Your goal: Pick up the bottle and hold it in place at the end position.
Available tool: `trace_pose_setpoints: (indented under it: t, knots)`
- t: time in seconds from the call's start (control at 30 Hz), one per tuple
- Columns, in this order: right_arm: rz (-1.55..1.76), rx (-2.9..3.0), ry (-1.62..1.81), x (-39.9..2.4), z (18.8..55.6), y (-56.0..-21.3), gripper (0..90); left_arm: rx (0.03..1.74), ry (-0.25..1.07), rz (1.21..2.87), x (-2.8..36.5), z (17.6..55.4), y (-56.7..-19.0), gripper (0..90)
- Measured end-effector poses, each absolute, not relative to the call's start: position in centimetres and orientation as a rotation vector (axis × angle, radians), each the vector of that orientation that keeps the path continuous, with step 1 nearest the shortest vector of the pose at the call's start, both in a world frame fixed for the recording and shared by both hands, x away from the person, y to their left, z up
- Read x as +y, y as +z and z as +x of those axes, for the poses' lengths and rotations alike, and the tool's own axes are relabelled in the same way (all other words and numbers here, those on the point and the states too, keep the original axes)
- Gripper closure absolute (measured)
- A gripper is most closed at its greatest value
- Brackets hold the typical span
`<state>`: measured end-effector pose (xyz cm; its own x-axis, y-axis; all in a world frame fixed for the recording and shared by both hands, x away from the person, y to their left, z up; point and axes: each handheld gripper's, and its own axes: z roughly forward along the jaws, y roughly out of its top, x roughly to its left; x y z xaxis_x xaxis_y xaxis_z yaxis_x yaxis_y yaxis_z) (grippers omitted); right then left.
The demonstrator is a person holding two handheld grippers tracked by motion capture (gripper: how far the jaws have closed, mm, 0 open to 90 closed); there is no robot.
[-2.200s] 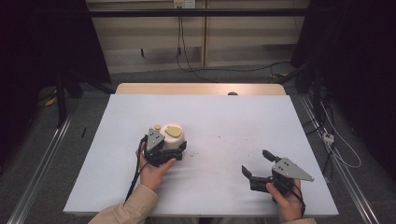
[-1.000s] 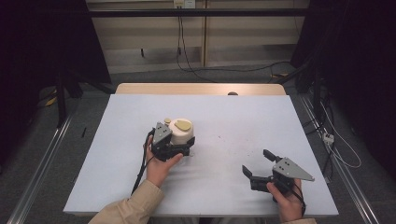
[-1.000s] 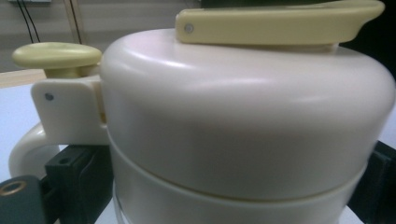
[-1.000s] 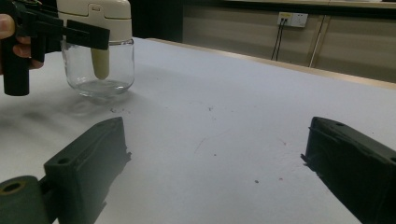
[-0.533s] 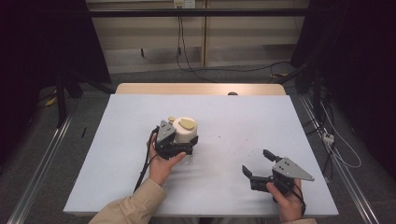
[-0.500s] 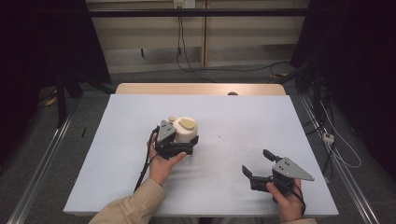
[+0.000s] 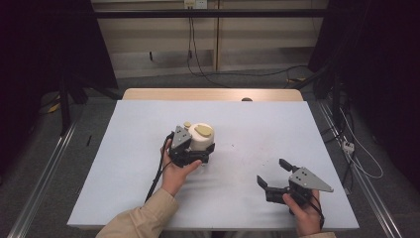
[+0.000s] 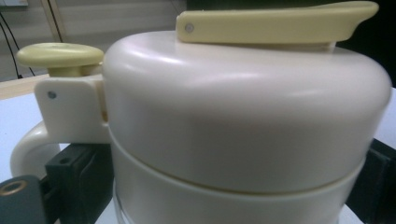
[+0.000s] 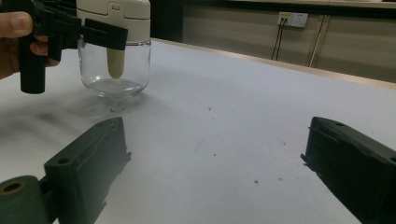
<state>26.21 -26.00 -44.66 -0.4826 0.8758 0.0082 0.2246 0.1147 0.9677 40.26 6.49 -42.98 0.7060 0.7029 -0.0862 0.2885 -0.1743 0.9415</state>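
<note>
Left tongs (image 7: pixel 200 152) round jar (image 7: pixel 202 137) (right (image 7: pixel 275 174) agape)

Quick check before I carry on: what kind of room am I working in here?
Likely a lab recording booth, not a kitchen: a bare white table, dark curtains at the sides, cables across the floor, and a wall socket behind.

A pale blue-white surface (image 7: pixel 148 129) spreads beneath both hand-held grippers, its wooden far edge (image 7: pixel 208 94) beyond them. Past that, black cables (image 7: pixel 237 74) trail over the floor, and a wall socket (image 9: pixel 292 18) sits ahead of the right hand-held gripper.
</note>
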Motion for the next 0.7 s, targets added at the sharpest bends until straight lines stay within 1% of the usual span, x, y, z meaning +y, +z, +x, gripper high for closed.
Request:
trace_pose_setpoints:
  t: [0.7]
  knots:
    - [1.073,1.792,1.399,-26.1,26.2,-44.7,4.9,0.776,0.435,1.767,5.4,41.1,-42.8,5.4]
